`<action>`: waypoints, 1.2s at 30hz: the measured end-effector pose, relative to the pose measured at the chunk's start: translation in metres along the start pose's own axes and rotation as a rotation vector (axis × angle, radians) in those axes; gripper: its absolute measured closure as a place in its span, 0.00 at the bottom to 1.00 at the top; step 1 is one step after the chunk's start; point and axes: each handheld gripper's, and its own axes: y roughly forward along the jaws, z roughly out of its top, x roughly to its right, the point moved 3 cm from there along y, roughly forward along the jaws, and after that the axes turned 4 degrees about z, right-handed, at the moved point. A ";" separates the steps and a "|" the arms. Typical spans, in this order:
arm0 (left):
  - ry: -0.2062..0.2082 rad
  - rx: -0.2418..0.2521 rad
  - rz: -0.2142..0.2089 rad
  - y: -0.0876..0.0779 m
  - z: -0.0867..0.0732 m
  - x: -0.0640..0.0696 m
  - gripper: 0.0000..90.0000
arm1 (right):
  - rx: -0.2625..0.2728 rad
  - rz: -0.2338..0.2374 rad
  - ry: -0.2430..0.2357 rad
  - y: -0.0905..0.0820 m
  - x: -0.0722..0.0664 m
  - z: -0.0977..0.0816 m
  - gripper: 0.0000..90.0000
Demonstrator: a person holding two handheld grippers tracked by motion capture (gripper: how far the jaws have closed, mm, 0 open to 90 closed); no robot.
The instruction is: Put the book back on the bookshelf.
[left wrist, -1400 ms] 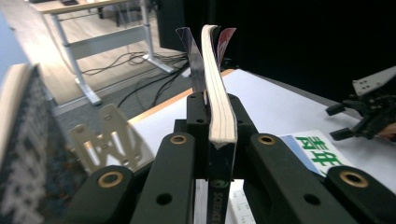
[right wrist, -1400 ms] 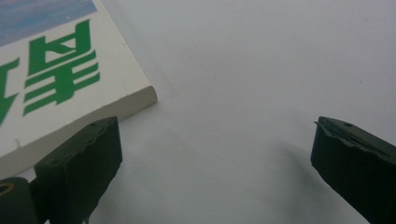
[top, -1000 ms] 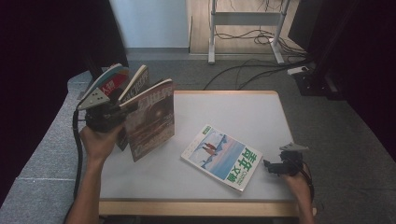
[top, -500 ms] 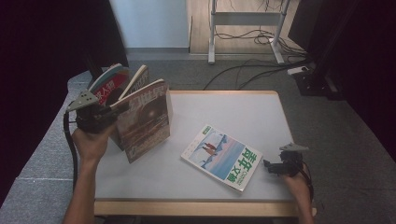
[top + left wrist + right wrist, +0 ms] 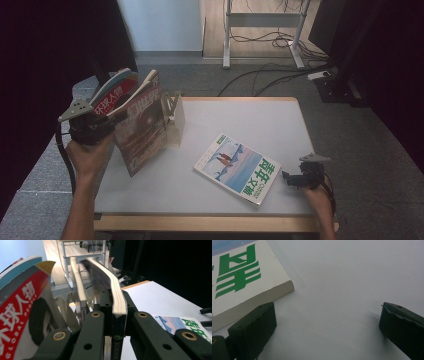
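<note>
1. Clamping a magazine (image 5: 142, 127) by its spine, the left gripper (image 5: 107, 125) holds it upright at the frame's left edge.
2. Resting lower right, the right gripper (image 5: 290, 178) gapes empty, seemingly just beside a flat magazine (image 5: 237, 167).

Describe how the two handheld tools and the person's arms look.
Both tools, left tool and right tool, are black, each topped by a grey three-cornered plate. The left tool's links carry brass-coloured rivets, and a black cable trails from it. Its jaws are blocky and black. Both forearms are bare, with no sleeves visible.
</note>
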 end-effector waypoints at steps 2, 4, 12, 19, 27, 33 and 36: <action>-0.002 0.001 0.017 -0.001 -0.001 -0.003 0.94 | 0.000 0.000 0.000 0.000 0.000 0.000 0.01; -0.001 0.001 0.035 -0.001 -0.002 -0.004 0.94 | 0.000 0.000 0.000 0.000 0.000 0.000 0.01; -0.003 -0.005 0.098 -0.002 -0.004 -0.010 0.94 | 0.000 0.000 0.000 0.000 0.000 0.000 0.01; -0.025 0.007 0.141 -0.003 -0.004 -0.014 0.94 | 0.000 0.000 0.000 0.000 0.000 0.000 0.01; -0.036 0.009 0.174 0.013 -0.004 -0.014 0.94 | -0.001 0.000 0.000 0.000 0.000 0.000 0.01; -0.047 0.020 0.179 0.020 -0.004 -0.014 0.94 | -0.001 0.000 0.000 0.000 0.000 0.000 0.01; -0.051 0.028 0.181 0.024 -0.004 -0.014 0.94 | -0.001 0.000 0.000 0.000 0.000 0.000 0.01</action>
